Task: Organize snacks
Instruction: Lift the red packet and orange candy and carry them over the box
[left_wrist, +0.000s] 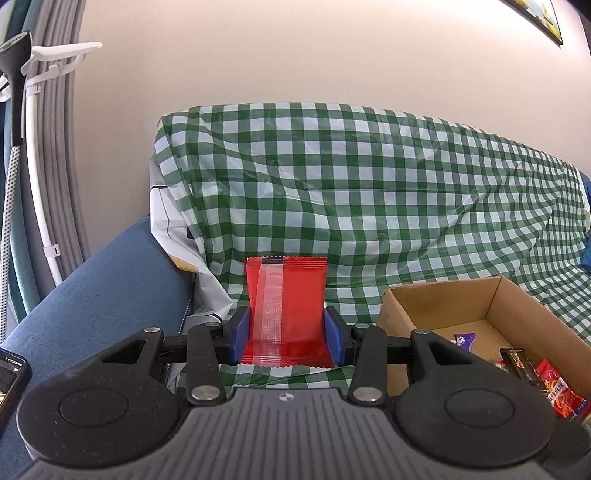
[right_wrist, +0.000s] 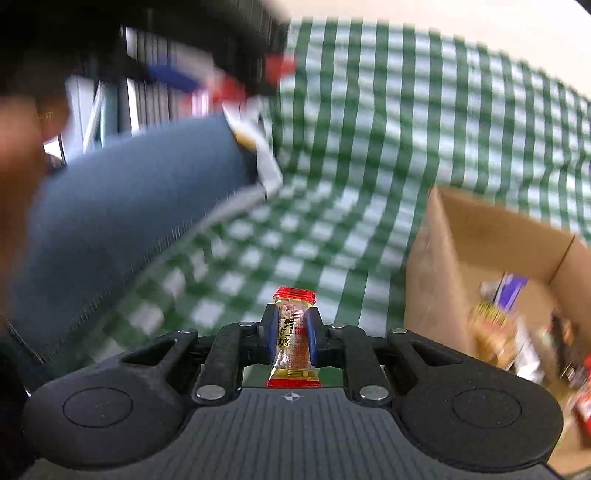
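The left gripper (left_wrist: 286, 332) clamps a flat red foil snack packet (left_wrist: 286, 314) upright above the green-and-white checked cloth (left_wrist: 369, 184); the right gripper (right_wrist: 291, 334) pinches a small clear candy bar with red ends (right_wrist: 293, 339); the open brown cardboard box (left_wrist: 517, 306) of snacks sits to the right.

Blurred snacks (right_wrist: 524, 332) in cardboard box (right_wrist: 480, 240)
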